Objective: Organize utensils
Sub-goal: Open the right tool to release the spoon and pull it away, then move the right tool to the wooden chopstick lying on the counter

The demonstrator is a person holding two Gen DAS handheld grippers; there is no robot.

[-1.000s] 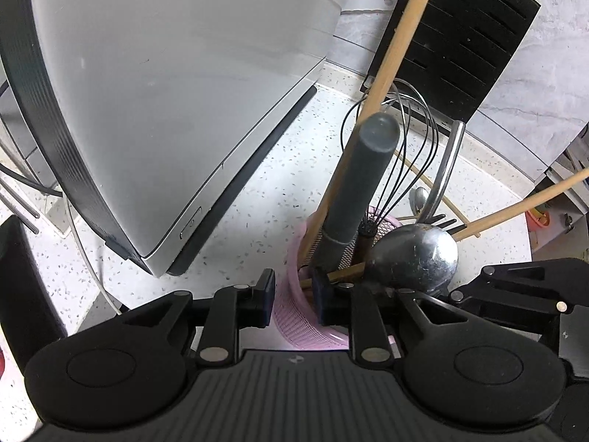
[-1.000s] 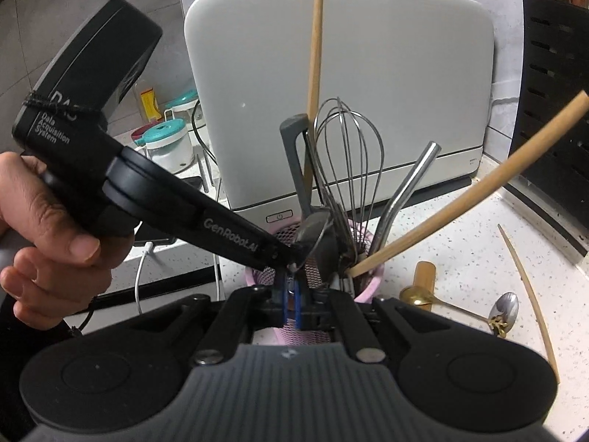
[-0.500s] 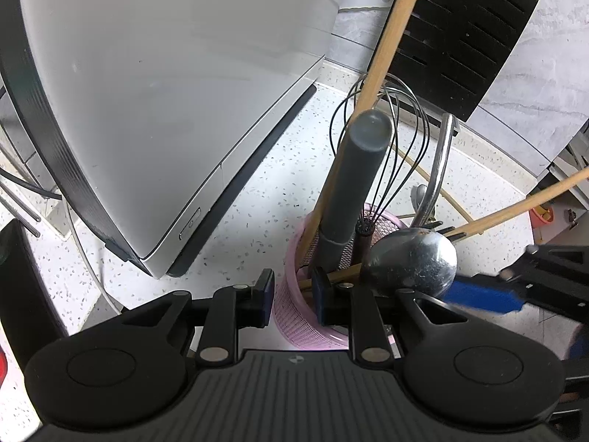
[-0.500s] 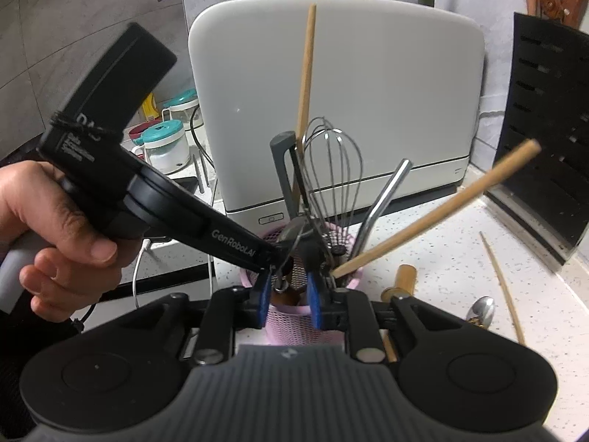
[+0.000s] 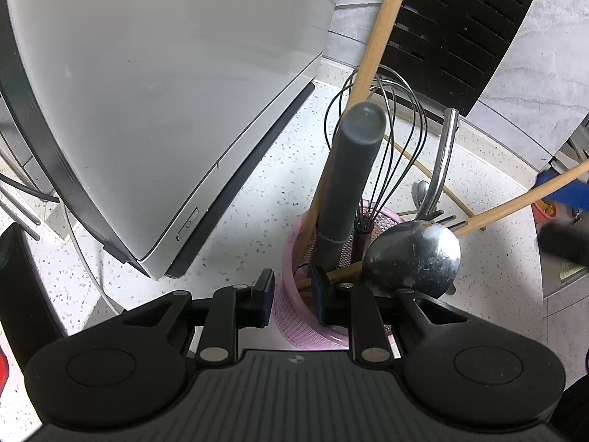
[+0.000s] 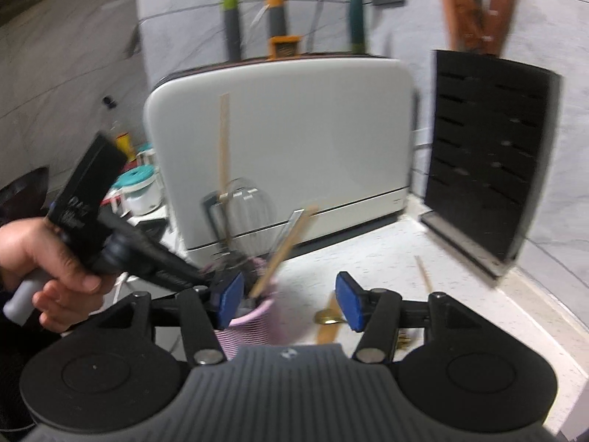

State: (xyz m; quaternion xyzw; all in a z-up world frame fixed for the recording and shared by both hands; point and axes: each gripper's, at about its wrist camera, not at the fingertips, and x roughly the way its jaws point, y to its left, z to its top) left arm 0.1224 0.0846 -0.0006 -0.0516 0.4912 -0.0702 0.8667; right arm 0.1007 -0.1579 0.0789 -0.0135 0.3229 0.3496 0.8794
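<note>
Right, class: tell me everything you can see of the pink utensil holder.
The pink utensil holder is a round cup of pale pink plastic mesh, standing upright on the speckled counter beside the white appliance. The left tongs clamp its near rim, one pad outside, one inside. It holds a whisk, a grey handle, a steel ladle and wooden sticks.

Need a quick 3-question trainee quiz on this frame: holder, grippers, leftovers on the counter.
1. True or false: the left gripper clamps the rim of the pink holder.
2. Is anything between the right gripper pads?
A. ladle
B. nothing
C. whisk
3. Fill in: a gold ___ lies on the counter beside the holder.

Key:
1. True.
2. B; its jaws have just been opening.
3. spoon.
</note>
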